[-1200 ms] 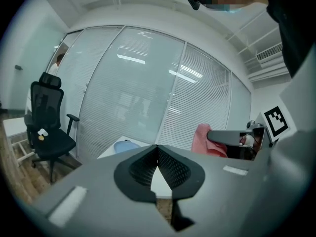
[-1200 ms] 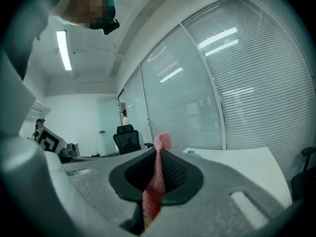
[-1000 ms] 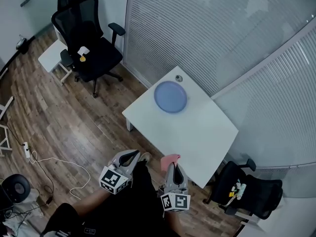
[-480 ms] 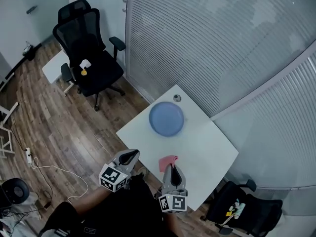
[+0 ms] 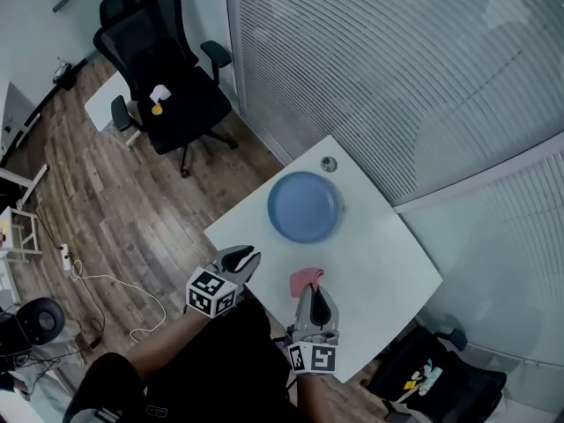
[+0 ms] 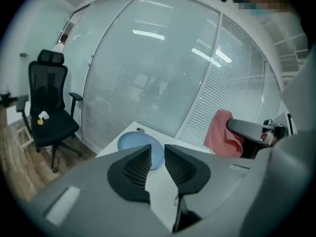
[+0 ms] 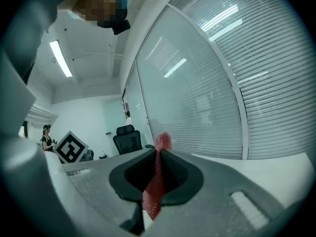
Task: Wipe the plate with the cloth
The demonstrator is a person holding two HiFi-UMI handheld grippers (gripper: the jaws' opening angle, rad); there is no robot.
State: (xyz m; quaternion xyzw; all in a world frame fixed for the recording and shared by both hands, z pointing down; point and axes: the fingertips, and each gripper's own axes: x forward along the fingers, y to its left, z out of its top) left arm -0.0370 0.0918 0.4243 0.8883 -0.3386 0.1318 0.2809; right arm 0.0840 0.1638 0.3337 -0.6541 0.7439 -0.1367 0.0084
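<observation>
A blue plate sits on the far part of the white desk, and a small round thing lies just past it near the far corner. The right hand-held gripper is over the near edge of the desk. Its jaws are pressed tight on a pink cloth, and the cloth sticks out past the tips and hangs a little way from the plate, not touching it. The left hand-held gripper is at the near left edge of the desk and points toward the plate. Its jaws have just been opening. They now stand a little apart with nothing between them. A black office chair stands on the wood floor, far off to the left.
</observation>
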